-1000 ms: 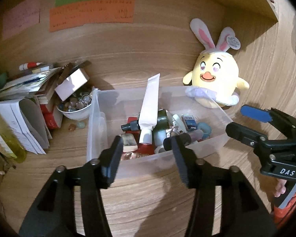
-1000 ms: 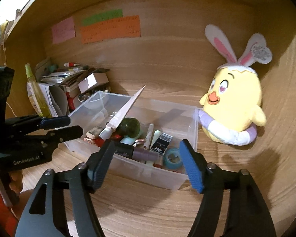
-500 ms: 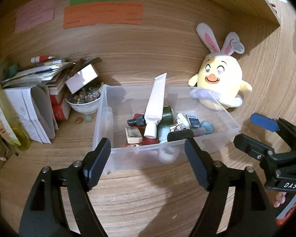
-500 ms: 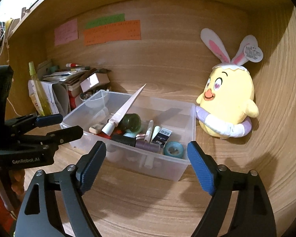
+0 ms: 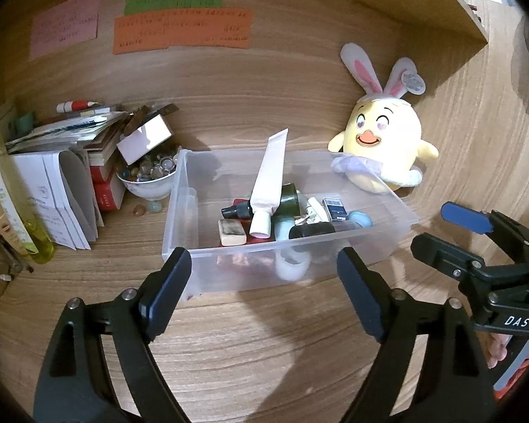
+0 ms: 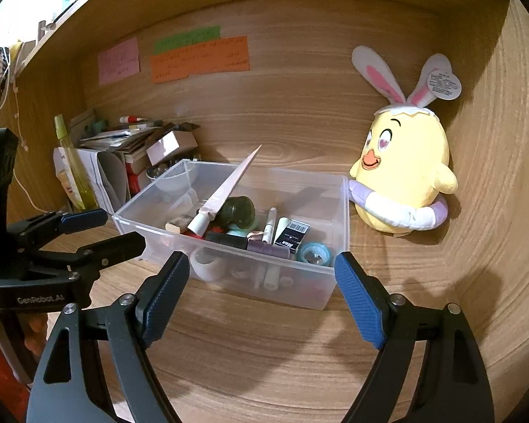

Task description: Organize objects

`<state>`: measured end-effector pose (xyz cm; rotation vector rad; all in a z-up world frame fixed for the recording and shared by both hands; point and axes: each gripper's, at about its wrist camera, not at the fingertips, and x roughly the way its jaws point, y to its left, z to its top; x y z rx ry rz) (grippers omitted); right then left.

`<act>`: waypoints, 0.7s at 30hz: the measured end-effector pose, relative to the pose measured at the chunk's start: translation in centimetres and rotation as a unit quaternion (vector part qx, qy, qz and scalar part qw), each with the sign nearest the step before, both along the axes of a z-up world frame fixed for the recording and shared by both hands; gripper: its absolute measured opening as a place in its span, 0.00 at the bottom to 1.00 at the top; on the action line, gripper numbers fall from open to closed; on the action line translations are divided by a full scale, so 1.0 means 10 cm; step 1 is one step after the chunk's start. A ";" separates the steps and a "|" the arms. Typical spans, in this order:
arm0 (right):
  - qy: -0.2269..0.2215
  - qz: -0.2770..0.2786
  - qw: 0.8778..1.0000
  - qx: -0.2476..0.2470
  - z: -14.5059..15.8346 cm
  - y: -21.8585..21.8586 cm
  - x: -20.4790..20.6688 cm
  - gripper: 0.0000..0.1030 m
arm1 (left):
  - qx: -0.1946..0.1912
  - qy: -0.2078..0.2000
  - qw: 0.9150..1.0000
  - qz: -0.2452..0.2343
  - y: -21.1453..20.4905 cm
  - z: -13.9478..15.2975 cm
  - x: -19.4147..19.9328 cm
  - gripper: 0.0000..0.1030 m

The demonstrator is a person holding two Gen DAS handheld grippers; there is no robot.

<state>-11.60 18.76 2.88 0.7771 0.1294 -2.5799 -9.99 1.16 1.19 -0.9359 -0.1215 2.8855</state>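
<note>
Wooden worktop [image 5: 264,345] carrying a clear plastic bin [image 5: 398,211] against its back edge, crowded with a white tube [image 5: 269,176] and small bottles; plush chick [image 5: 384,141] sitting by the bin's right end. Left gripper [image 5: 261,282] spreading wider, gripping nothing; right gripper [image 6: 261,282] standing released, empty, before the bin's near wall.

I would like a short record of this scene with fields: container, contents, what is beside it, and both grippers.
container: clear plastic bin on the wooden desk
contents: white tube leaning upright, dark green jar, eraser, tape roll, other small items
right of bin: yellow plush chick, touching its corner
left of bin: bowl of marbles, paper stack
left gripper: jaws opening, nothing between
right gripper: open, empty
</note>
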 end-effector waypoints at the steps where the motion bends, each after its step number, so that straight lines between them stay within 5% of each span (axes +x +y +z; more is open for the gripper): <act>1: 0.000 -0.001 1.000 -0.001 0.00 0.00 0.00 0.80 | 0.001 0.000 1.000 0.000 0.00 0.00 0.01 0.85; 21: -0.010 -0.009 1.000 -0.012 -0.02 0.05 0.04 0.80 | 0.015 -0.001 1.000 0.000 -0.03 -0.03 0.05 0.86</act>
